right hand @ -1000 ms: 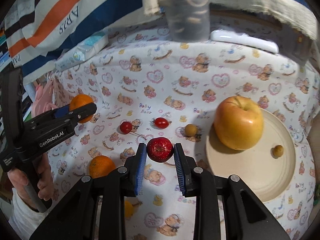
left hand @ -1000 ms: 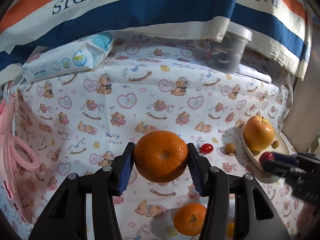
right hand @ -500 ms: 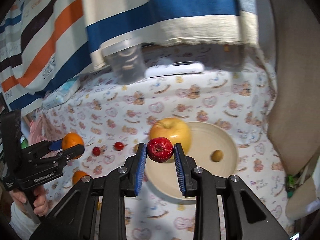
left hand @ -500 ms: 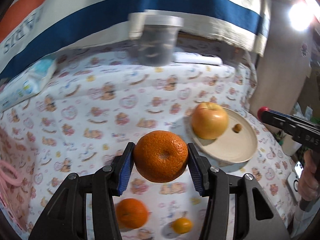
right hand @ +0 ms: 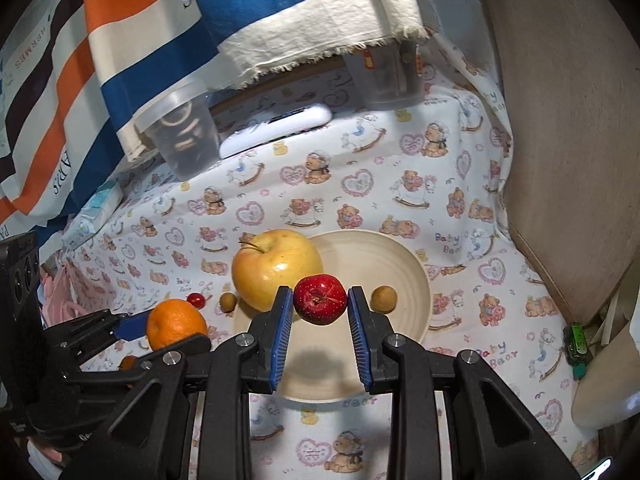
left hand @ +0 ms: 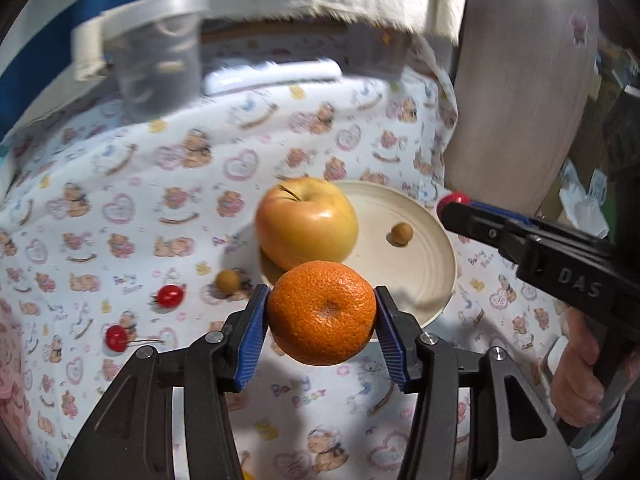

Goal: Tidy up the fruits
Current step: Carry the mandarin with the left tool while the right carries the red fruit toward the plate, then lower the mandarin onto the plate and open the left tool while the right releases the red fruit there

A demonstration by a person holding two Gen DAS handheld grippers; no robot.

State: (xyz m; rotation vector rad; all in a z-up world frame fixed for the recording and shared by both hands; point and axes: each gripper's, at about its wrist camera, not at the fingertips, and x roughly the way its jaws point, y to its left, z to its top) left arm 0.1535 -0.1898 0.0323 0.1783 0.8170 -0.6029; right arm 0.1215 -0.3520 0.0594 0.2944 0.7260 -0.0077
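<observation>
Orange (left hand: pixel 322 313) clamped in left gripper (left hand: pixel 320 316), held in the air just short of plate (left hand: pixel 440 264). Small red fruit (right hand: pixel 320 299) pinched in right gripper (right hand: pixel 319 304) above the plate, close to big yellow apple (right hand: pixel 276 266). Risks: grippers colliding over the plate; dropped fruit knocking the apple and rolling off onto the cloth (right hand: pixel 360 184).

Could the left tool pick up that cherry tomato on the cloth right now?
Probably not: the left tool is already shut on a tangerine, so its fingers are full. The cherry tomato itself lies uncovered on the cloth.
</observation>
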